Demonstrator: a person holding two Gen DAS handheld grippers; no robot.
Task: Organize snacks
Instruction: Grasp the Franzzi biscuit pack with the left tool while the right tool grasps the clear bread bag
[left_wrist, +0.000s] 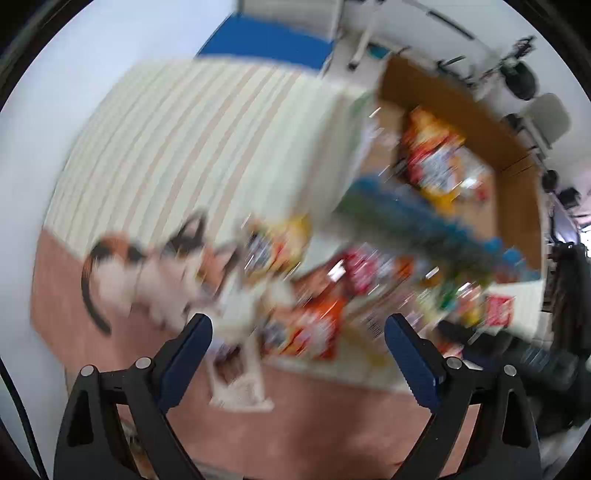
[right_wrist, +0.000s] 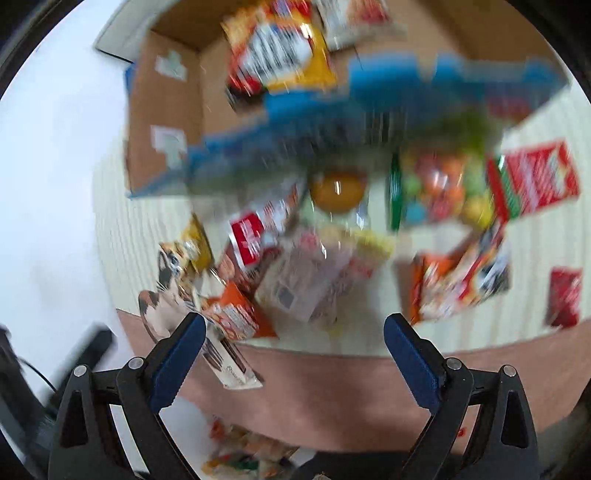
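The left tool (left_wrist: 297, 326) is held with its two blue-padded fingers (left_wrist: 186, 360) spread wide apart, nothing caught between them. The black finger frames splay outward from the base on either side. The right tool (right_wrist: 295, 326) matches it: fingers (right_wrist: 179, 360) parted fully, pads facing each other across an empty gap, gripping nothing. Both tools point forward and somewhat downward. Both views are smeared by blur, so finer detail of the tips cannot be made out. No hand or sleeve shows in either view.
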